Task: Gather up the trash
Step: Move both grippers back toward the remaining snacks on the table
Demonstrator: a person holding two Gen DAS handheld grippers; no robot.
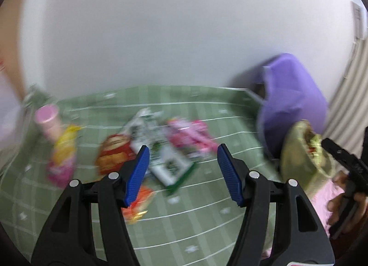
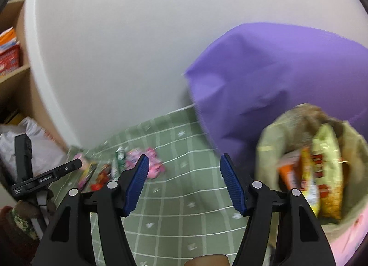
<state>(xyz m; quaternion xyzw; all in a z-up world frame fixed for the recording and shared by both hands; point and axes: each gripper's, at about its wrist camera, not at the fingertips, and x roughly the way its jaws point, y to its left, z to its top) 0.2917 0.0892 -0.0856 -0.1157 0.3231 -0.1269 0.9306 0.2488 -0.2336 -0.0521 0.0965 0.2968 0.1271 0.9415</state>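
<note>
Left wrist view takes in a white wall (image 1: 161,31) above a green checked tablecloth (image 1: 202,215), both blurred. At the far right stands a purple bag (image 1: 292,95), and just near it a paper bag (image 2: 276,141) already stuffed with snack wrappers (image 2: 322,173). In the middle of the cloth lies the loose trash: a white and green packet (image 1: 165,162), a pink wrapper (image 1: 191,137), a red snack bag (image 1: 112,153), a yellow and pink pouch (image 1: 62,155), an orange wrapper (image 1: 138,206) and a pink cup (image 1: 48,121). The left gripper (image 1: 182,173) hangs over that litter, blue pads wide apart, gripping nothing. The right gripper (image 2: 184,183), beside the paper bag, is likewise spread and empty.
</note>
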